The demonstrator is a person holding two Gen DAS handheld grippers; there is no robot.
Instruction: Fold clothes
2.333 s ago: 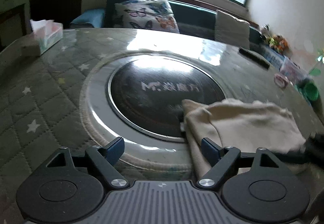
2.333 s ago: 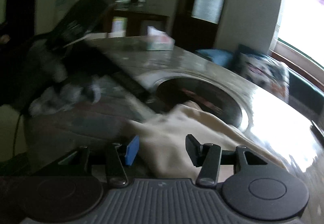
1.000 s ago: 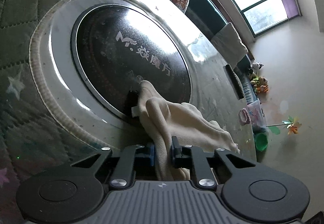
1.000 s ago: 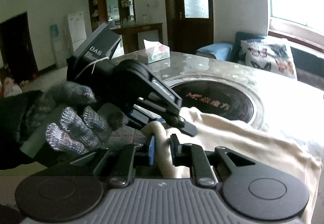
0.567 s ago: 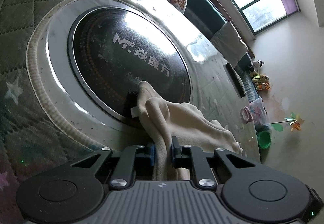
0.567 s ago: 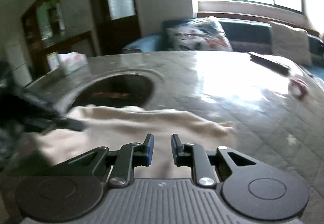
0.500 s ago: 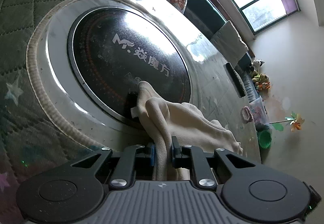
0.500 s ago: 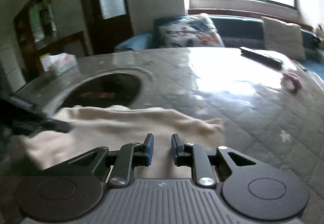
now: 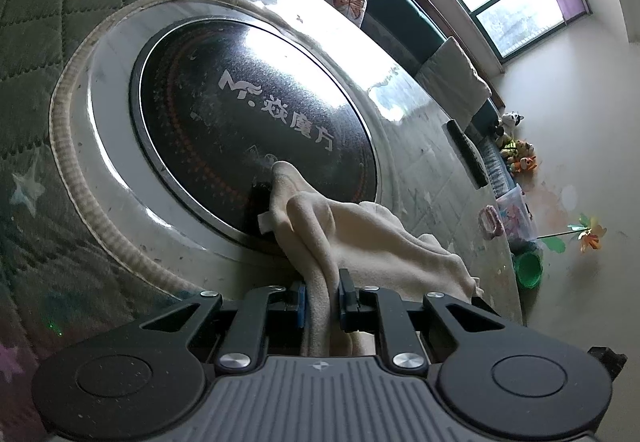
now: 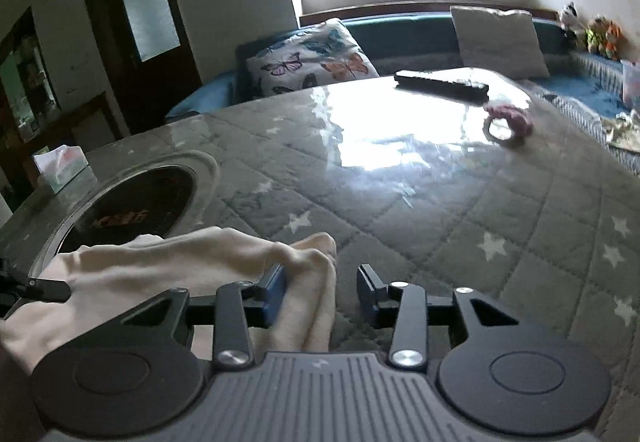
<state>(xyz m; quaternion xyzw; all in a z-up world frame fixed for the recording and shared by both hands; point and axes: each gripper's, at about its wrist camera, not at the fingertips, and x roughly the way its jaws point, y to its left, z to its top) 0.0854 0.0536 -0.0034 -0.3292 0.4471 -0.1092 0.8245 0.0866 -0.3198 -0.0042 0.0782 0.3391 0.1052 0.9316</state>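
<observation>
My left gripper [image 9: 322, 296] is pinched tight on a fold of the cream garment [image 9: 360, 238], the cloth bunched between its blue-padded fingers [image 9: 301, 304] and rising out of them in a ridge. From there the garment drapes forward over the table [image 9: 48, 42], one corner lying on the dark round cooktop [image 9: 248, 102] set into the middle, the rest spreading to the right across the quilted, star-patterned cover.

On my right gripper [image 10: 323, 292] the fingers [image 10: 275, 288] are opening. The garment's [image 10: 192, 262] edge lies between them, resting against the left pad, with a clear gap to the right one, so I have no grip there. The cloth stretches from this gripper leftward to the cooktop's [image 10: 132, 202] rim.

Further back on the table I see a tissue box [image 10: 60, 166], a dark remote [image 10: 440, 84] and a pink hair tie [image 10: 506, 122].
</observation>
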